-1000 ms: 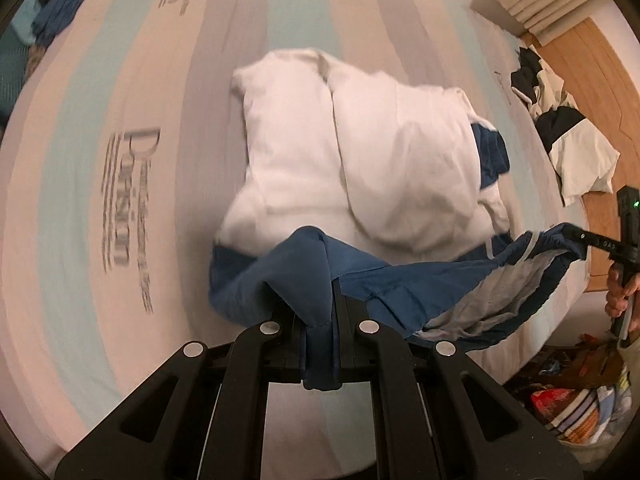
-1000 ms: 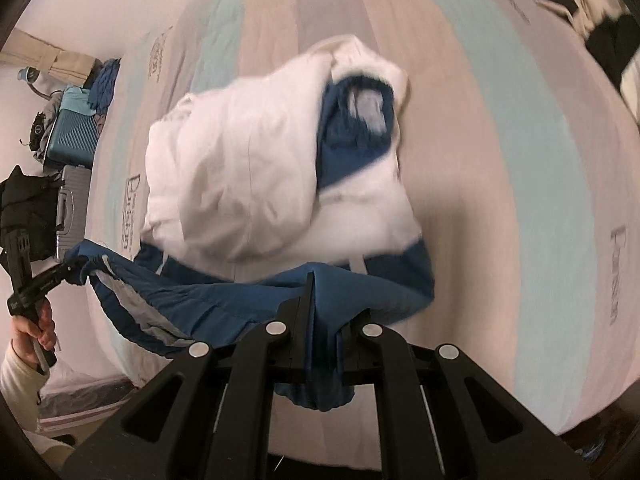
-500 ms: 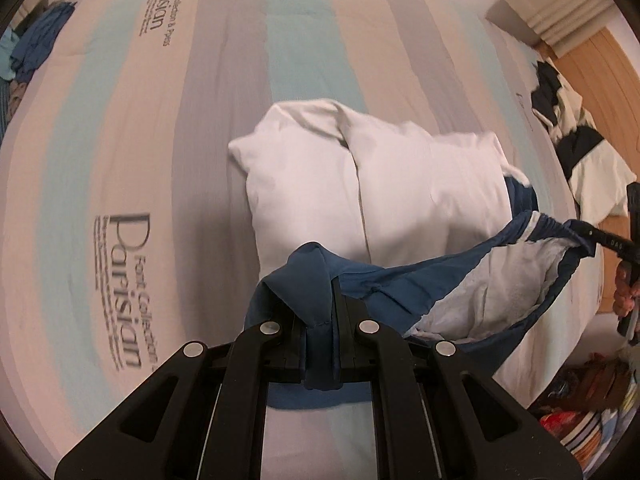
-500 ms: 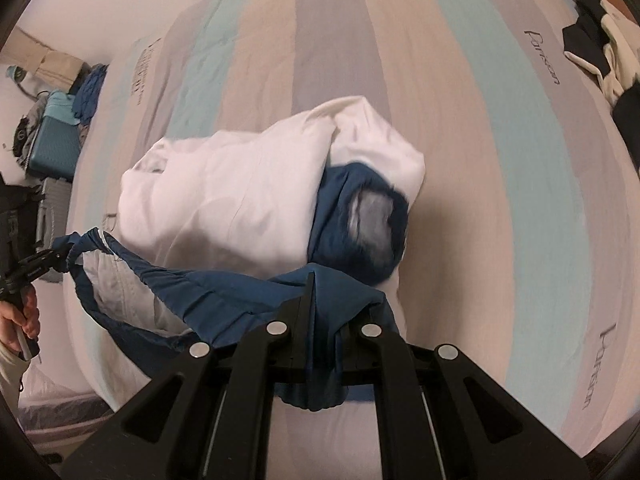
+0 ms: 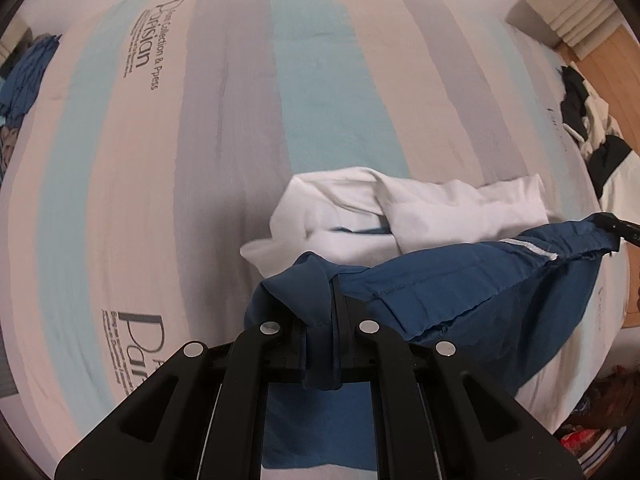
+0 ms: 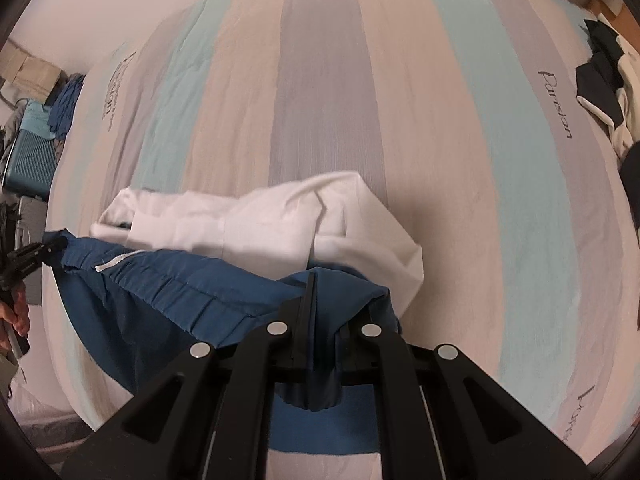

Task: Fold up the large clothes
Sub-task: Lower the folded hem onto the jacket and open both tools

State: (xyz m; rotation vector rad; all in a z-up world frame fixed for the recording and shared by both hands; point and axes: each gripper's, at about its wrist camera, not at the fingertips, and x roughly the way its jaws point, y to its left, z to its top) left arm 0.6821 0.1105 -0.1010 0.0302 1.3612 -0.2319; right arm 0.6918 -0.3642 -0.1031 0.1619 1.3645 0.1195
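I have both the left tongs (image 5: 322,312) and right tongs (image 6: 326,312) clamped on the blue-and-white garment (image 5: 460,280), stretched above the striped bed (image 5: 320,80).

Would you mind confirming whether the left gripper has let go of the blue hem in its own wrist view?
No, the left gripper is shut on the blue hem, with a fold of fabric pinched between its fingers.
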